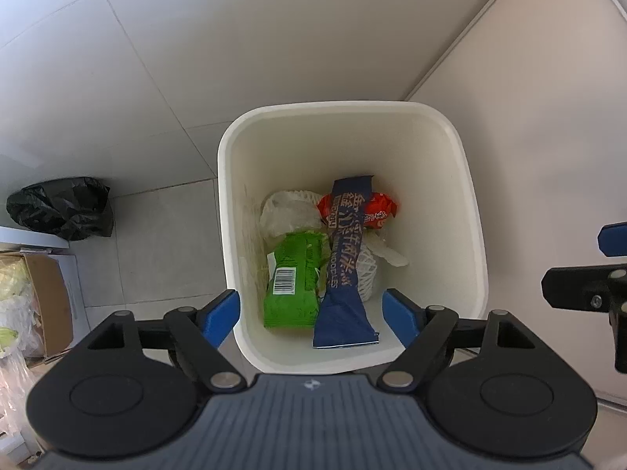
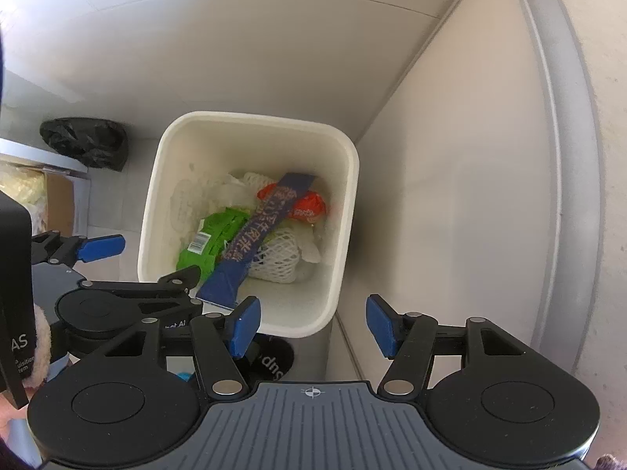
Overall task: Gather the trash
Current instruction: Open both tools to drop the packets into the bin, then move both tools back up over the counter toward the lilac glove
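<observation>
I have both grippers pointing down over the white bin (image 1: 468,211), which stands on the tiled floor (image 1: 156,58) against a pale wall panel (image 1: 529,117). My left gripper (image 1: 311,315) is released, its blue pads spread wide with nothing between them, and it hangs directly above the bin's near edge. Straight below and ahead of its fingertips the trash lies on the bin's bottom: a long dark blue noodle wrapper (image 1: 345,270) lies diagonally on top, a green packet (image 1: 294,286) with a barcode sits just beside it toward the left pad, a red wrapper (image 1: 382,207) shows under the blue one's far end, and white foam netting (image 1: 368,274) and crumpled clear plastic (image 1: 288,211) lie beneath. My right gripper (image 2: 313,323) is also released and empty, its jaws apart, hovering over the bin's near right corner, with the left gripper visible just off its left pad. Well off to the left of both grippers a black bag (image 1: 62,207) sits on the floor, with a cardboard box (image 1: 47,297) nearer to me.
</observation>
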A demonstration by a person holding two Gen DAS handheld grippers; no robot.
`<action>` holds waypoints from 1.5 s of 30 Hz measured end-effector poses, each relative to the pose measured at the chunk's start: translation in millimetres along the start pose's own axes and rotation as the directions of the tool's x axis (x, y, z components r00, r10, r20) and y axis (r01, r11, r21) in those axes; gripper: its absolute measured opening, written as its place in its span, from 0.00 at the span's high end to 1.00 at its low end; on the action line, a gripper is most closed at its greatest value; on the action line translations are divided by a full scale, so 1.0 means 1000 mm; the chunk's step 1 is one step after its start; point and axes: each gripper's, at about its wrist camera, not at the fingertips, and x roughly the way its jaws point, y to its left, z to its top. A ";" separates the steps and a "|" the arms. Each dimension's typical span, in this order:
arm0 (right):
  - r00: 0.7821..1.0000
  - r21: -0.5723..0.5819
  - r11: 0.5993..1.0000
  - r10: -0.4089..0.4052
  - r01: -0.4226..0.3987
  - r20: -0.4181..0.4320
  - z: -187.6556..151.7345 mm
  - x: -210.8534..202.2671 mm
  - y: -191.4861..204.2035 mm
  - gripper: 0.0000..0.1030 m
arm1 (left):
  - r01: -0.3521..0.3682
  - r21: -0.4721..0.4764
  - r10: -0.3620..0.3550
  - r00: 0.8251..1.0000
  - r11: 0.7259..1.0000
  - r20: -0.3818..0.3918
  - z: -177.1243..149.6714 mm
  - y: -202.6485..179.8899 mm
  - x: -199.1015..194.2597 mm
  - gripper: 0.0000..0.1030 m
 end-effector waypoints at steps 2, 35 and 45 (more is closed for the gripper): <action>1.000 -0.001 1.000 0.000 0.000 0.004 -0.001 -0.002 -0.001 0.42 | 0.001 -0.001 -0.001 1.000 1.000 0.003 0.000 0.000 -0.001 0.24; 0.942 -0.142 0.974 0.207 -0.175 0.263 -0.074 -0.116 0.000 0.26 | -0.042 -0.022 0.046 0.978 0.999 0.204 -0.032 0.007 -0.116 0.02; 0.888 -0.092 0.982 0.187 -0.163 0.421 -0.112 -0.154 -0.020 0.17 | -0.022 -0.003 0.022 0.956 1.000 0.292 -0.032 -0.012 -0.162 0.01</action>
